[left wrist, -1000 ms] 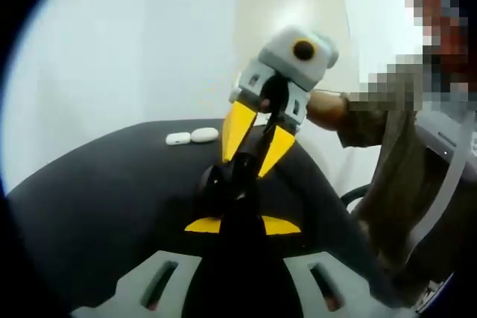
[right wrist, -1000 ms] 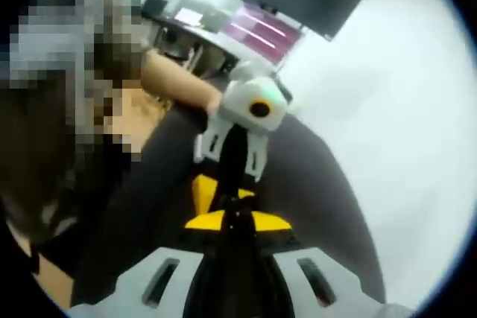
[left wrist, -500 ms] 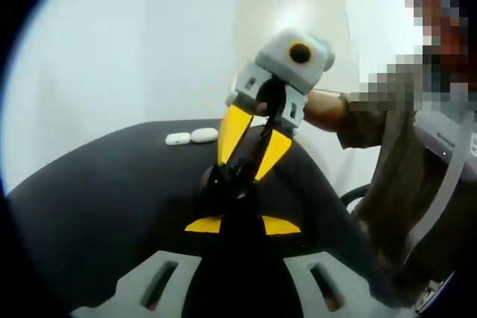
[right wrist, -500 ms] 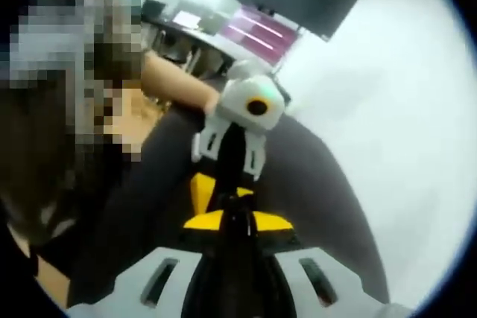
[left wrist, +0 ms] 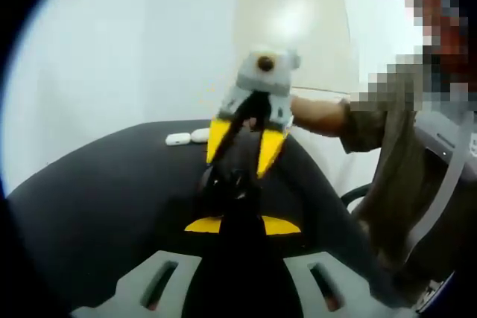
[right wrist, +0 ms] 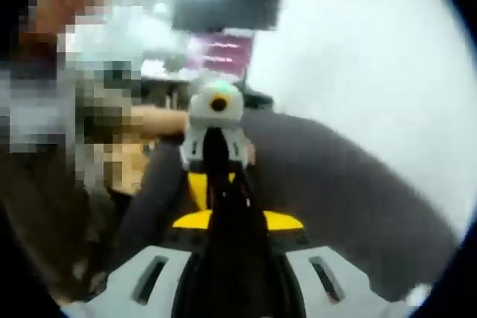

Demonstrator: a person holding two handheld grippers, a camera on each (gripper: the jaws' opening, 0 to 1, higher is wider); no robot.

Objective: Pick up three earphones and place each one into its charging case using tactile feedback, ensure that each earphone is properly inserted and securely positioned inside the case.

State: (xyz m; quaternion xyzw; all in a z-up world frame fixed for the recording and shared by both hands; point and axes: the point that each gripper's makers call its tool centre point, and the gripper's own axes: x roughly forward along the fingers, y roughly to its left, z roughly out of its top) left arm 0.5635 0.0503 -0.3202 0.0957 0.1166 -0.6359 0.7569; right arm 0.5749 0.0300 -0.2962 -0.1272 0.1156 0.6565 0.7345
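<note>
Grippers meeting nose to nose over the black table; we judge an insertion or hand-over step is in hand.

In the left gripper view we see the right gripper (left wrist: 240,153) come in from above with its yellow jaws spread, their tips straddling a dark thing held at the tips of the left gripper (left wrist: 232,184), whose own jaws look drawn in on it; we cannot tell whether that thing is a case or an earphone. Two small white cases (left wrist: 188,137) lie side by side on the black table (left wrist: 97,206), beyond the meeting point and to its left. The right gripper view is blurred; the left gripper (right wrist: 216,176) faces us there. Next we judge a slow, aligned press, felt rather than seen.
</note>
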